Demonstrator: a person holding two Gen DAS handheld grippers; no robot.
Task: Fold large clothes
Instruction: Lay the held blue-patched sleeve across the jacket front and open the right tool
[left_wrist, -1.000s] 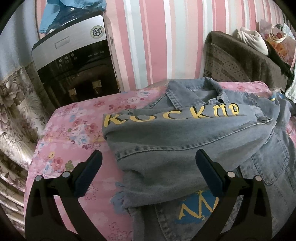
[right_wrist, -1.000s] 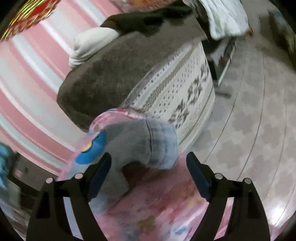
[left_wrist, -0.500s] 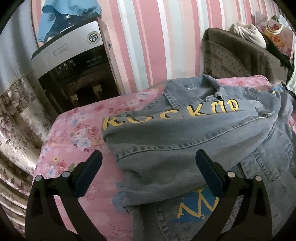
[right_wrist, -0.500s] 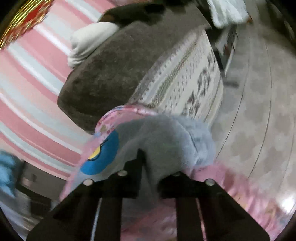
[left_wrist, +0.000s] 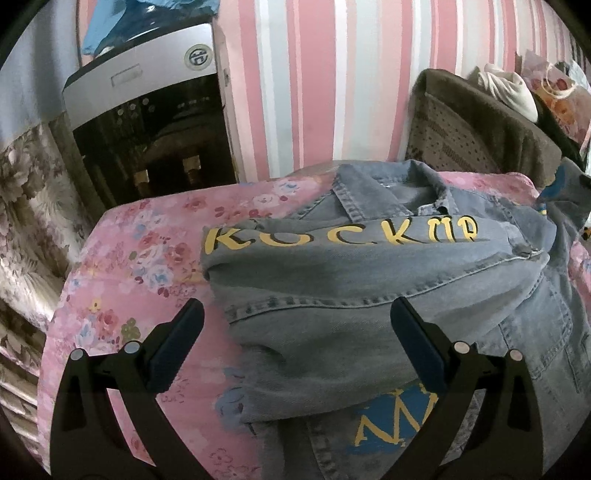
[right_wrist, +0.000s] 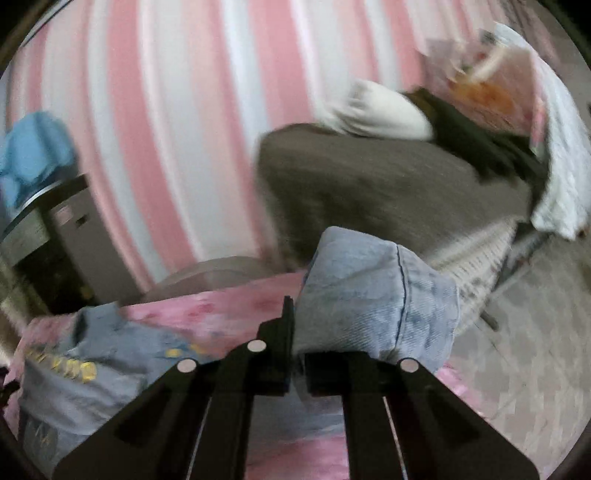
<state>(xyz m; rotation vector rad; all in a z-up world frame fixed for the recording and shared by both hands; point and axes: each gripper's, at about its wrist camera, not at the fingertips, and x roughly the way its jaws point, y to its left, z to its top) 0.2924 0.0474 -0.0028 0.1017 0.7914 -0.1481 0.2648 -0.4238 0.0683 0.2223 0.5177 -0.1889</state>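
Lying across a pink floral cloth (left_wrist: 122, 258) that covered the table, a grey-blue denim jacket (left_wrist: 332, 295) filled the middle of the left wrist view. Its collar (left_wrist: 369, 195) pointed toward the far striped wall, and one sleeve (left_wrist: 351, 266) was folded across the chest, showing yellow lettering (left_wrist: 340, 236) along its length. A blue patch with yellow marks (left_wrist: 391, 428) showed on the jacket body below the sleeve's frayed cuff.

The left gripper (left_wrist: 295, 347) hovered over that folded sleeve with its jaws spread wide, one dark finger on each side, gripping nothing.

In the blurred right wrist view, the right gripper (right_wrist: 295, 354) was clamped tight on a bunched fold of the jacket's other sleeve (right_wrist: 376, 291); its jaws had just been closing, and the denim was pinched between them. The pale cloth rose in a rounded hump above the fingertips, a dark seam running down it. The rest of the jacket, with its yellow lettering, lay lower left in that view on the pink cloth.

Beyond the table stood a wall of pink, white and pale grey stripes (left_wrist: 314, 74). To the left was a silver and black water dispenser (left_wrist: 147, 122) with a blue cloth (left_wrist: 122, 18) draped on top. To the right, a brown blanket (left_wrist: 480, 122) covered a piece of furniture, with a white garment (left_wrist: 509, 88) resting on it. Floral curtain fabric (left_wrist: 26, 206) hung at the far left edge.
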